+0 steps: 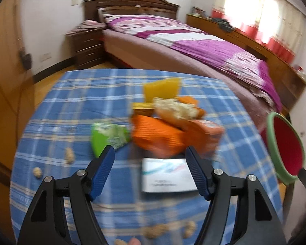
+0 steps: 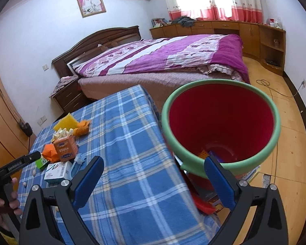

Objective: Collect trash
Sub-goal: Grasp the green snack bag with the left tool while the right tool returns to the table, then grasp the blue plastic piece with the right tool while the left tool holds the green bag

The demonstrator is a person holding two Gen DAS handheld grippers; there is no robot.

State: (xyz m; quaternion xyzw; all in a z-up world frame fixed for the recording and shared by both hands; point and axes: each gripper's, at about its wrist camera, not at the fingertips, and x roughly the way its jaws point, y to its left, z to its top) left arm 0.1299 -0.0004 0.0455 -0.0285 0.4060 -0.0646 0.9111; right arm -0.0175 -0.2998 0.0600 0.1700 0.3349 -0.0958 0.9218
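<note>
The left tongs (image 1: 150,153) are spread wide and empty over the pile of trash (image 1: 173,126) in the middle of the bench (image 2: 132,143). The right tongs (image 2: 154,163) gape empty by the red bin (image 2: 220,163) off the bench's right edge. Next, I think: pinch the white box (image 1: 167,175).

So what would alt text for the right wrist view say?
Open right gripper with blue fingers hangs above a blue plaid table, beside a green-rimmed red bin; boxes and wrappers lie far left, a bed behind.
</note>
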